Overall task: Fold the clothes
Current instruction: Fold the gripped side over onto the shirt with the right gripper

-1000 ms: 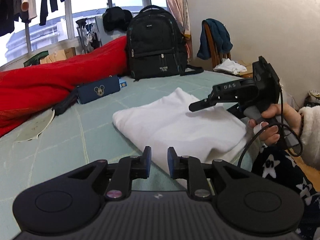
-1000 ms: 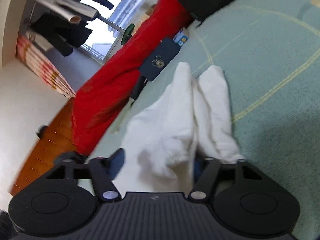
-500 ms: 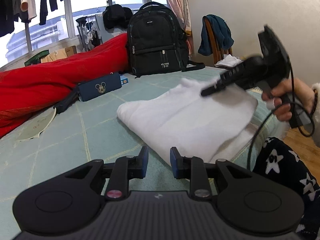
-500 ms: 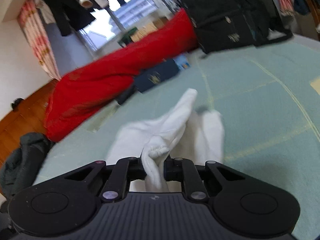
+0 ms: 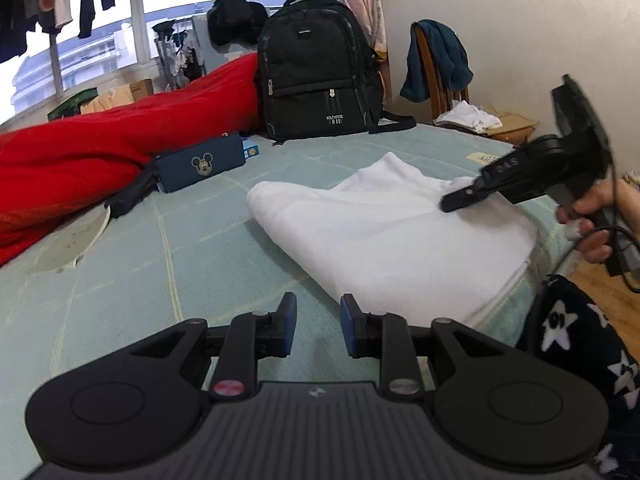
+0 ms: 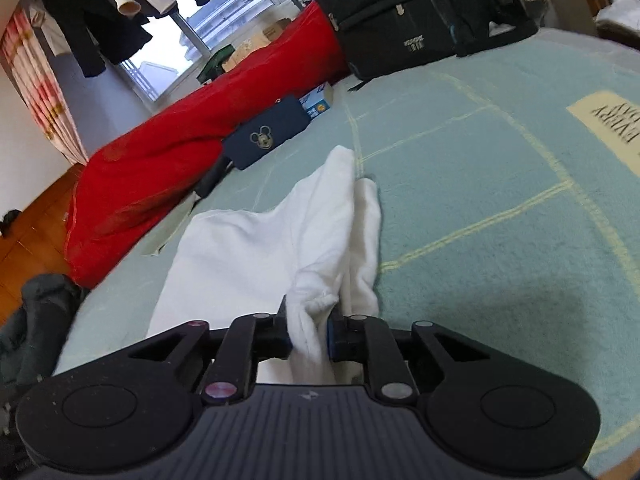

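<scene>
A folded white garment (image 5: 380, 232) lies on the pale green bed cover (image 5: 120, 264). In the right wrist view the garment (image 6: 248, 252) runs away from me, and a bunched corner of it sits pinched between the blue pads of my right gripper (image 6: 308, 314), lifted a little. Those jaws are opening slightly, with the cloth still gripped. The left wrist view shows the right gripper (image 5: 450, 205) at the garment's right side, held by a hand (image 5: 592, 220). My left gripper (image 5: 318, 314) hovers at the garment's near edge, narrowly open with nothing between its pads.
A black backpack (image 5: 320, 68), red bedding (image 5: 100, 148) and a dark blue case with a mouse logo (image 5: 200, 164) line the far side. A chair with a blue garment (image 5: 436, 60) stands at the right. The bed's edge and wooden floor (image 5: 600, 292) lie right.
The right gripper closed on the garment's bunched corner and raised it, rolling more level. In the left wrist view it shifted right. The left gripper stayed where it was.
</scene>
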`<state>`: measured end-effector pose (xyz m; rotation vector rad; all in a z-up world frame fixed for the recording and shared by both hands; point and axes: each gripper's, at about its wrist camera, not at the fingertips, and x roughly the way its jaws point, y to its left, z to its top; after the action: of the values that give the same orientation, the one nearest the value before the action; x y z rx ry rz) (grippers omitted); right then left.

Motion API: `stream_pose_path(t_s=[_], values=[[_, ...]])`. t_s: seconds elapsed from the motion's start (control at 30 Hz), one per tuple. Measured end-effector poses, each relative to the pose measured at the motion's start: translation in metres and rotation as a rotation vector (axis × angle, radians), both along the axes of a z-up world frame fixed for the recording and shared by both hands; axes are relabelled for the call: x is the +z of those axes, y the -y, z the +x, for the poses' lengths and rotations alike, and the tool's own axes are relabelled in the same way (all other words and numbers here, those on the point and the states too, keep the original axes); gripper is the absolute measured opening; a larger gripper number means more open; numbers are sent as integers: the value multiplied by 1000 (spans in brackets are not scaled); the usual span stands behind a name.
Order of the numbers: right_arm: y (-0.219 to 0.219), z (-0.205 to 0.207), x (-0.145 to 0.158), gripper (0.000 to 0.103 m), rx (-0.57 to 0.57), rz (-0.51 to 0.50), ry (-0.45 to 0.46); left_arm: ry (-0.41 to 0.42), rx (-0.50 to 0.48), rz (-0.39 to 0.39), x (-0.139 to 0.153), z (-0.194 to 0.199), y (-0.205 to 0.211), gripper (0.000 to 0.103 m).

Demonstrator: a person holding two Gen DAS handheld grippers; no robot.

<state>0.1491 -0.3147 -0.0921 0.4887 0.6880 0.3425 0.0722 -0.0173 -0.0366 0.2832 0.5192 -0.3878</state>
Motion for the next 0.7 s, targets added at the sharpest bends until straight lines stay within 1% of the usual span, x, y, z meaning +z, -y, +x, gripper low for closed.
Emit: stream_pose_path(t_s=[0.03, 0.1, 0.2, 0.27, 0.33, 0.37, 0.5, 0.53, 0.6, 0.7], values=[[0, -6, 4, 23, -4, -29, 5, 6, 0, 13, 2, 5, 2, 25], [-1, -17, 17, 27, -29, -104, 45, 17, 0, 31, 8, 16, 6, 25], [-5, -26, 45, 27, -54, -207, 144, 14, -2, 33, 15, 34, 13, 25], [-14, -24, 61, 28, -17, -234, 208, 19, -12, 39, 19, 46, 19, 25], [-26, -14, 67, 30, 54, -223, 232, 15, -19, 32, 22, 58, 25, 25], [-33, -7, 64, 30, 85, -227, 228, 4, -24, 20, 23, 64, 28, 25], [-55, 19, 27, 30, 125, -333, 111, -55, -47, -39, 18, 91, 37, 25], [-55, 20, 16, 30, 128, -344, 104, -71, -56, -47, 14, 97, 40, 25], [-49, 15, 9, 30, 127, -323, 124, -103, -67, -41, 3, 115, 46, 25], [-41, 13, 5, 30, 122, -284, 133, -135, -51, -4, -17, 147, 54, 26]])
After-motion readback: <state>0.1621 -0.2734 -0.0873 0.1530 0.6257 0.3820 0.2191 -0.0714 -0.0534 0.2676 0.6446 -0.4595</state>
